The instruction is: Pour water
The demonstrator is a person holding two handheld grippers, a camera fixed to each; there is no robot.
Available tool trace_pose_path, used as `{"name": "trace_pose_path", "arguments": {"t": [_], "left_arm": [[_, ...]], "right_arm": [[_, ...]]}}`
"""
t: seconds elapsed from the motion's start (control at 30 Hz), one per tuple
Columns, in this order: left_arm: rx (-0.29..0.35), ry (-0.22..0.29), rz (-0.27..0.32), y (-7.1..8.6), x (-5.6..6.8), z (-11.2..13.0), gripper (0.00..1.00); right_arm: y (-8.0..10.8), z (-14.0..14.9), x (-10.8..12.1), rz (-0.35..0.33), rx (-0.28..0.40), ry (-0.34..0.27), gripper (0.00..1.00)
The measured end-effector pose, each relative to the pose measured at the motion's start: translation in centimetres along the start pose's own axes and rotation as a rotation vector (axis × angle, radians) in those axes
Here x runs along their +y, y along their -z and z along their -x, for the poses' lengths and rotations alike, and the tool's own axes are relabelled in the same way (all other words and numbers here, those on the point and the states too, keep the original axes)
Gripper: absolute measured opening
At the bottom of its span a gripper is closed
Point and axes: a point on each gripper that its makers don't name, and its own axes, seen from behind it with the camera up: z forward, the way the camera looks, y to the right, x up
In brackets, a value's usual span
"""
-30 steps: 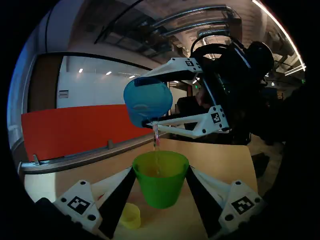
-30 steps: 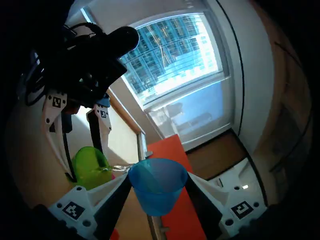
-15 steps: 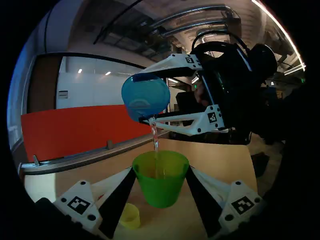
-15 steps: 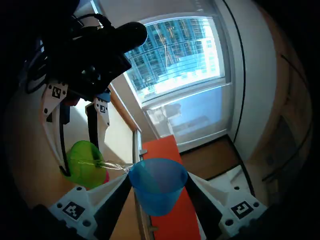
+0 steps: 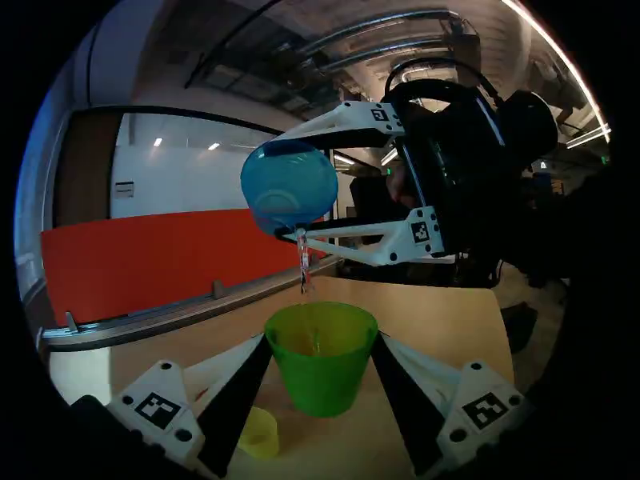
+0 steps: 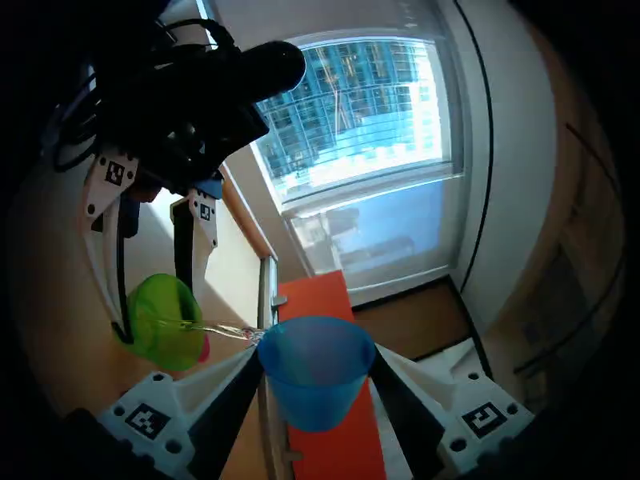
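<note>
Mid-pour: right tool (image 6: 318, 356) clamping tilted blue plastic cup (image 6: 316, 392), left tool (image 5: 322, 342) clamping green plastic cup (image 5: 322, 380); next, righting once drained.

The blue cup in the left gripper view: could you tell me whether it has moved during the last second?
Yes: the blue cup has risen slightly and shifted left against the orange wall panel.

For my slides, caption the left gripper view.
The right gripper tilts a blue cup, pouring a thin stream of water into the green cup held in the left gripper.
</note>
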Motion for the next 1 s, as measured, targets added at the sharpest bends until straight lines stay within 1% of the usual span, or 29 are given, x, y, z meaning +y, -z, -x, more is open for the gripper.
{"name": "trace_pose_path", "arguments": {"t": [0.57, 1.0], "left_arm": [[0.001, 0.0, 0.003, -0.2, 0.2, -0.2, 0.86], [-0.001, 0.0, 0.006, -0.3, 0.3, -0.1, 0.86]], "right_arm": [[-0.1, 0.0, 0.7, 0.024, -0.009, 0.083, 0.91], [-0.5, -1.0, 1.1, 0.04, -0.004, 0.148, 0.91]]}}
